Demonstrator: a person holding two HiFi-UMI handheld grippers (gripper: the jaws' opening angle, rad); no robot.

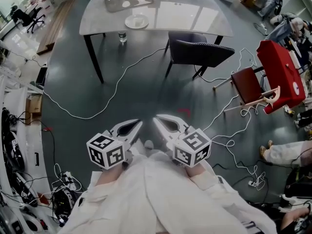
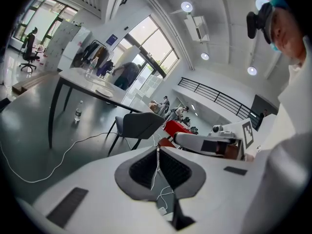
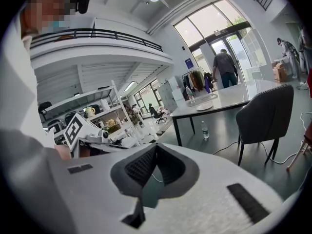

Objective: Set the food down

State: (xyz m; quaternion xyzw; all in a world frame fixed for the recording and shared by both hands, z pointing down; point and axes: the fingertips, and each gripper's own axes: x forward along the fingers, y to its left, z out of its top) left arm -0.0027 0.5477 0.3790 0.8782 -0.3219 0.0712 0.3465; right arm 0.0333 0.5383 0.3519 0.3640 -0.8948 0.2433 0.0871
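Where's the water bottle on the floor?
In the head view the water bottle stands on the floor at the near edge of the white table, just below the plate and left of the dark chair.

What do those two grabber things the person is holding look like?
Both the left gripper and the right gripper are white and pointed like beaks, with dark grey ribbed pads inside. Each carries a white cube printed with black square markers. The person's sleeves are white.
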